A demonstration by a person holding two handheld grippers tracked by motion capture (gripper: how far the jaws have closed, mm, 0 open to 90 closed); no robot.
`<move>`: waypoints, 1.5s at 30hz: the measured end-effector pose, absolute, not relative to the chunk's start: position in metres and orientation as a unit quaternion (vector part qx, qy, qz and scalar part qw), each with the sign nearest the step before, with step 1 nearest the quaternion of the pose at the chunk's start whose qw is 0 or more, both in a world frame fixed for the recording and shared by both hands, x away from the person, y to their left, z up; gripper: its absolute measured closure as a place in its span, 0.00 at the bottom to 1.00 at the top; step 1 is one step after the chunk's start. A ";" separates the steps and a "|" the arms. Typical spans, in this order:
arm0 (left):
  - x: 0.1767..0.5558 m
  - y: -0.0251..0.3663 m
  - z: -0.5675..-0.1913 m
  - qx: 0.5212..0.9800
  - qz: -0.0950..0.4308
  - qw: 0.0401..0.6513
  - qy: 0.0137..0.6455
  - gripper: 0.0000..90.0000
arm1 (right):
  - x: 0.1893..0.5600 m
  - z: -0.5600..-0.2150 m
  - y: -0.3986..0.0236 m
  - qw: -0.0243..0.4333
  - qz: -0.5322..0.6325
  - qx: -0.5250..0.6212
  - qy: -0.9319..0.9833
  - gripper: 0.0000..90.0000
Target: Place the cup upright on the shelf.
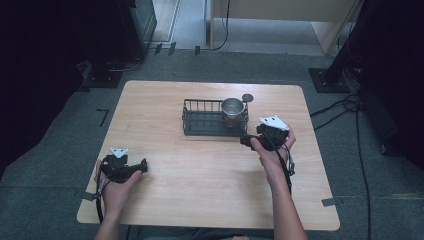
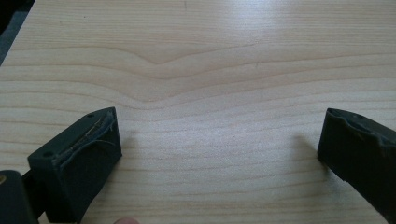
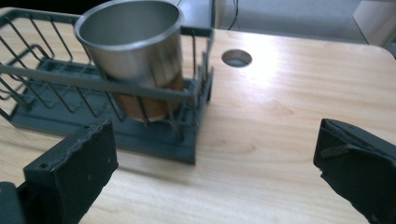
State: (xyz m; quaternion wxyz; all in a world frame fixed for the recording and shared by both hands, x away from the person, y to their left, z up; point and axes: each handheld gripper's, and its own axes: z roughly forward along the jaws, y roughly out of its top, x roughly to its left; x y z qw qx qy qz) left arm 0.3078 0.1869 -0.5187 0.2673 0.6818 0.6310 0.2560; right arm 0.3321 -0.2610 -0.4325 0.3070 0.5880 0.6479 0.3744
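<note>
Gaping empty, both claws (image 3: 215, 172) (image 2: 219, 158), right beside unlabelled steel cup (image 3: 133, 44) in rack (image 3: 56, 121).

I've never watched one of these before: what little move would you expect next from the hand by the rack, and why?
Probably the right gripper eases forward toward the metal cup. Its jaws stand wide open and hold nothing, and the cup stands upright in the near end of the wire rack just ahead of it. The left gripper rests apart over bare table.

A light wooden table (image 1: 210, 190) with rounded corners carried a dark wire rack (image 1: 202, 122) toward its far side; a round hole (image 1: 247, 97) pierced the tabletop just behind it.
</note>
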 end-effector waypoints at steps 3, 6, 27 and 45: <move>0.308 0.187 -0.519 0.682 0.256 0.267 0.631 0.00 | 0.326 -0.438 -0.268 0.306 0.371 0.595 0.644 0.00; 0.308 0.187 -0.519 0.682 0.256 0.267 0.631 0.00 | 0.321 -0.442 -0.274 0.305 0.367 0.599 0.643 0.00; 0.308 0.187 -0.519 0.682 0.256 0.267 0.631 0.00 | 0.284 -0.472 -0.321 0.304 0.339 0.622 0.637 0.00; 0.308 0.187 -0.519 0.682 0.256 0.267 0.631 0.00 | 0.257 -0.496 -0.362 0.304 0.306 0.658 0.617 0.00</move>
